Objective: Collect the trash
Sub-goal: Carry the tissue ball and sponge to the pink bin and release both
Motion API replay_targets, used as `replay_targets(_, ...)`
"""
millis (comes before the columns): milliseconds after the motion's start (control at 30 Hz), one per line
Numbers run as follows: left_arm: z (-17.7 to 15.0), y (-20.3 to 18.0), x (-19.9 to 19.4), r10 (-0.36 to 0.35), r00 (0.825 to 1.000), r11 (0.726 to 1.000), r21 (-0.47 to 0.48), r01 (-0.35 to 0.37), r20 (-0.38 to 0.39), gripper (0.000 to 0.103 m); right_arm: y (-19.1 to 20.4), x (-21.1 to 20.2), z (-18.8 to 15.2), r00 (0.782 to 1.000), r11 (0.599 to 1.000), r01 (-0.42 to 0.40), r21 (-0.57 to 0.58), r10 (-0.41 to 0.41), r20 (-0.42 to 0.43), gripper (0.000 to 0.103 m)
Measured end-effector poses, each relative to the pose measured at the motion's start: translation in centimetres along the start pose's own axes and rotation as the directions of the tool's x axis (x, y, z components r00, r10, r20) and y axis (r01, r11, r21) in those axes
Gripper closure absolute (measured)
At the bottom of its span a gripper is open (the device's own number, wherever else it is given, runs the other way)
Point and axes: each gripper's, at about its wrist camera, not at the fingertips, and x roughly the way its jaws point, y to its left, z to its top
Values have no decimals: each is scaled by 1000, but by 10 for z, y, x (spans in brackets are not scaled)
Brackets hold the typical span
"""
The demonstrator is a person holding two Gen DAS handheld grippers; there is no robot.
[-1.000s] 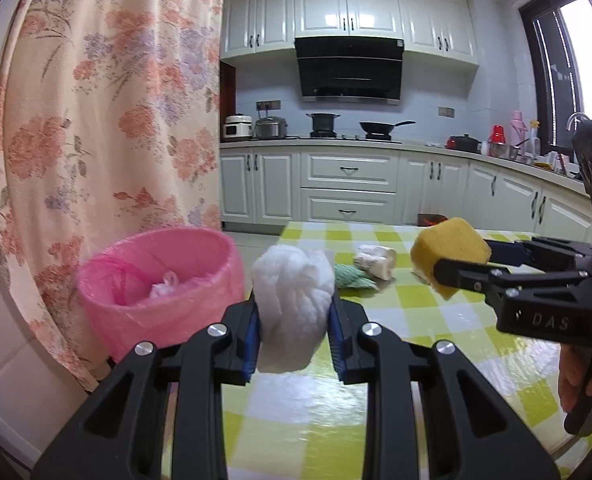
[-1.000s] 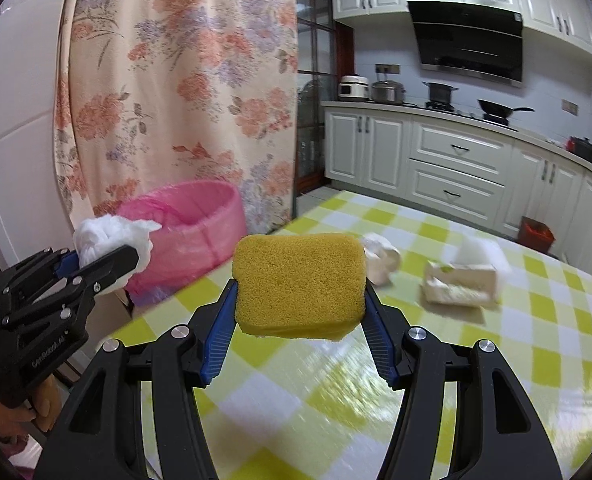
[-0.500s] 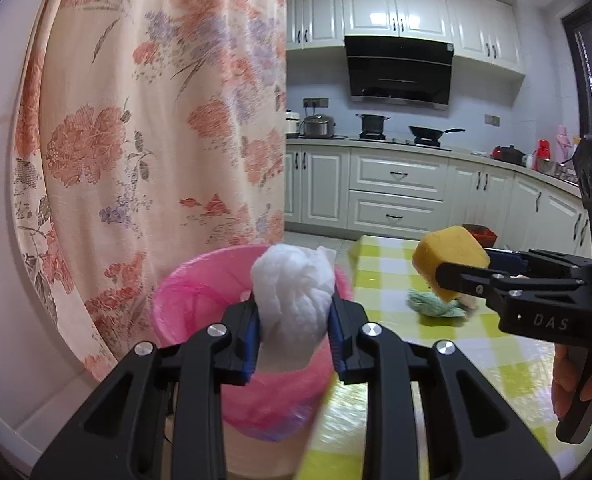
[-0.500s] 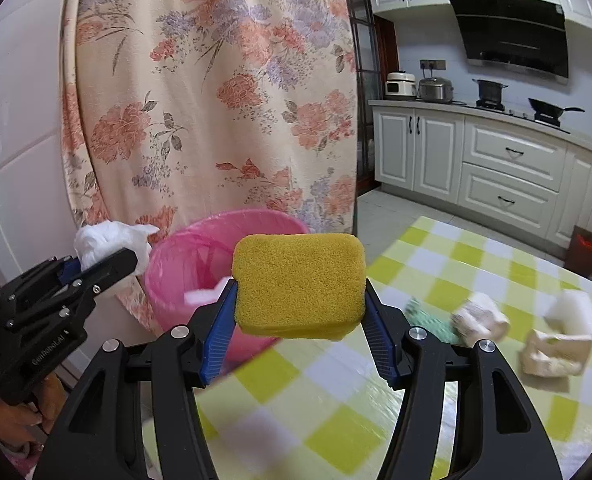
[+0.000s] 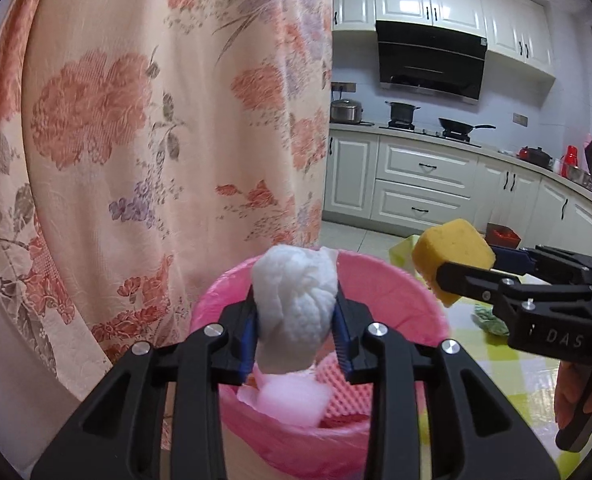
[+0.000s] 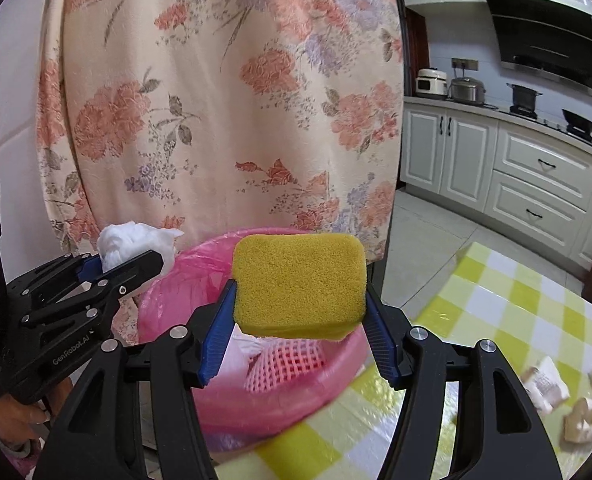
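My left gripper [image 5: 296, 336] is shut on a white crumpled wad [image 5: 294, 312] and holds it over the open pink-lined trash bin [image 5: 380, 280]. My right gripper [image 6: 298, 320] is shut on a yellow sponge [image 6: 300, 284], held above the same bin [image 6: 184, 288] near its right rim. The sponge also shows in the left wrist view [image 5: 452, 252], and the wad in the right wrist view [image 6: 132, 240]. Inside the bin lie a pink foam net [image 6: 288, 364] and white scraps.
A floral curtain [image 5: 156, 140] hangs right behind the bin. The yellow-checked table [image 6: 496, 300] lies to the right, with crumpled wrappers [image 6: 544, 380] and a green scrap [image 5: 488, 320] on it. Kitchen cabinets stand beyond.
Both grippers have swung left from over the table to above the pink bin, still holding the wad and the sponge. The bin's inside is now in view.
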Motion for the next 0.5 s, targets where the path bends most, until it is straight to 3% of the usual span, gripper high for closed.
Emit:
replay_targets(233,-2,15,29,-10,999,999,-32,8,-43,68,-8,31,3,999,1000,-29,5,29,-40,43)
replay_targets(333,1,15,34,-2,999,1000,-24,1,-41,57,-9,40,7,998,999,-30,-19,29,-48,41)
replay_targets(400,2,17,34,21,999,999,-25,-22,-31,40,-10,43,9,998,999,-38,-37,36,-47,39)
replay_targets(467,1,22,33,46,999,998,-47,-47,-24,30,-11,44,9,998,998,-50,-41,48,-48,26)
replay_targets(500,1,25,34,54,998,997,-59,-55,-23,29,-13,44,8,998,998,-52,-44,50,-45,26)
